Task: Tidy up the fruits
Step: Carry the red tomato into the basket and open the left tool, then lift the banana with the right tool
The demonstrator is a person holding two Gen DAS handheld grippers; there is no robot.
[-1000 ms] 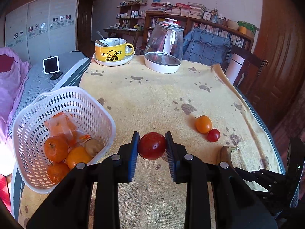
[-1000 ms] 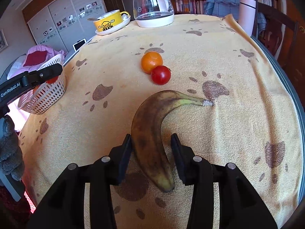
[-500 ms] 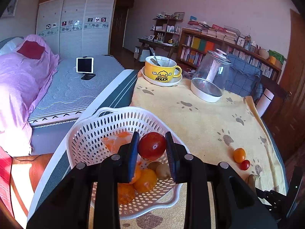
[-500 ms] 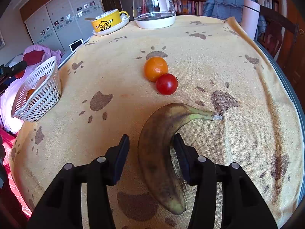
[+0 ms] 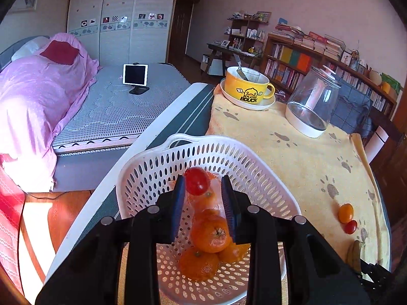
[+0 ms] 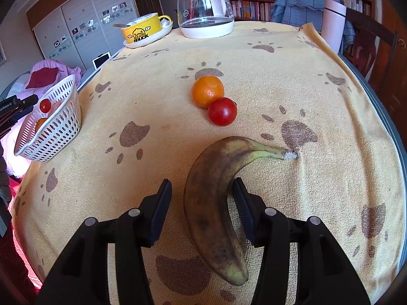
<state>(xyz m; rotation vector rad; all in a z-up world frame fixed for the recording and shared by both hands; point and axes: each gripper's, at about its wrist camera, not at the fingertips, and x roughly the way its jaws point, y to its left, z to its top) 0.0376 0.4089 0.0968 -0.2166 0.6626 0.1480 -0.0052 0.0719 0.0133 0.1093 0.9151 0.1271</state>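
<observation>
Both grippers gape: left (image 5: 202,190) above basket (image 5: 257,167), right (image 6: 202,198) astride banana (image 6: 211,198).

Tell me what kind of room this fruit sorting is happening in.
Most likely a lived-in bedroom or studio at home: a bed with pink bedding, a white wardrobe, packed bookshelves, and a towel-covered table.

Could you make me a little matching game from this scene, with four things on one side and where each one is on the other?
Things:
1. banana
2. yellow mug
3. tablet
4. oranges

Places:
A. on a white saucer
B. inside the white basket
C. between the open fingers of the right gripper
D. standing on the bed

Pairs: 1-C, 2-A, 3-D, 4-B
</observation>
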